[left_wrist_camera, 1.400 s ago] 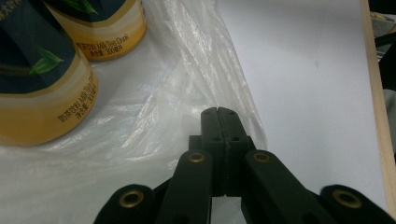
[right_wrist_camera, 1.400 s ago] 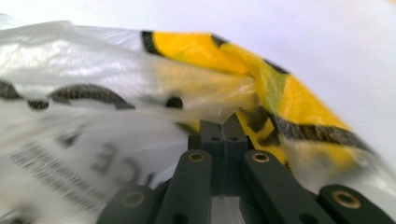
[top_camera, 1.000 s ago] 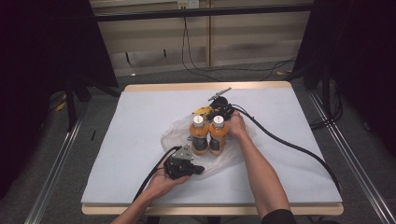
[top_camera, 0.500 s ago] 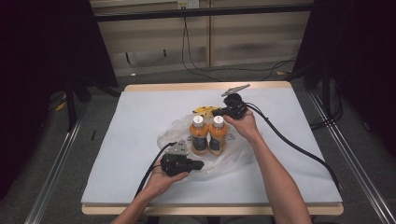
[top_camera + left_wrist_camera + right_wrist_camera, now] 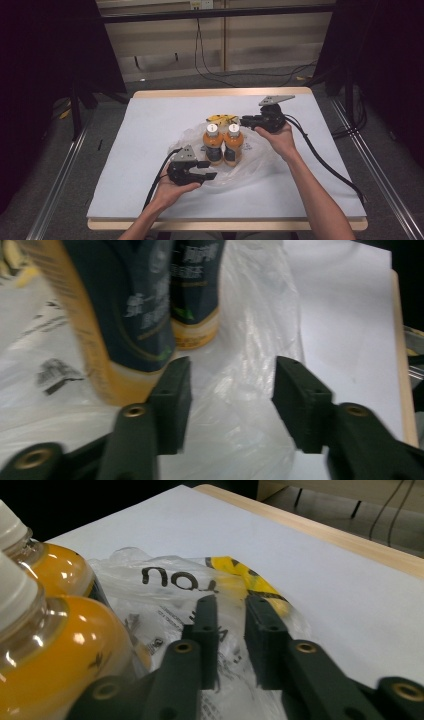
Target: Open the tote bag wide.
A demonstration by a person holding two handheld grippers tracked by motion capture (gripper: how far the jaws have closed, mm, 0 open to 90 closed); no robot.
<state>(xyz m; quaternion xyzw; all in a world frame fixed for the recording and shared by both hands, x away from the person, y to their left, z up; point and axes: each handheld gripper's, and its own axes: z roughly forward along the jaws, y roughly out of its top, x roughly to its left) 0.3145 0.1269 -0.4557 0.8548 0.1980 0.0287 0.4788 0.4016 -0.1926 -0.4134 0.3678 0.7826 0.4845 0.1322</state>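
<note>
High view, near edge first: your forearms come in from the bottom and are cut off by the frame. Your left gripper [image 5: 204, 170] sits just at the near rim of the clear plastic bag [image 5: 260, 162]; its jaws have just been opening and now stand spread, pads off everything. In the left gripper view the gap between the jaws shows loose bag film and nothing clamped; that picture is blurred, so the label print is unreadable.

Count: two orange bottles [image 5: 223, 145], upright, side by side and touching, standing on the bag near the middle of the surface [image 5: 150, 130]. White caps, dark labels. Both tops are cut off in the left gripper view; in the right gripper view their lower bodies are out of frame.

Behind the bottles: one yellow-and-black item [image 5: 222, 119], partly hidden by the bottles and the bag film. You cannot tell what it is.

Farther right: your right gripper [image 5: 247, 120] is held just beside that yellow item. Its jaws have just been opening a little, and stand slightly apart. In the right gripper view printed film lies behind the gap; the pads pinch nothing.

Count: two grippers, two cables, one bag.
</note>
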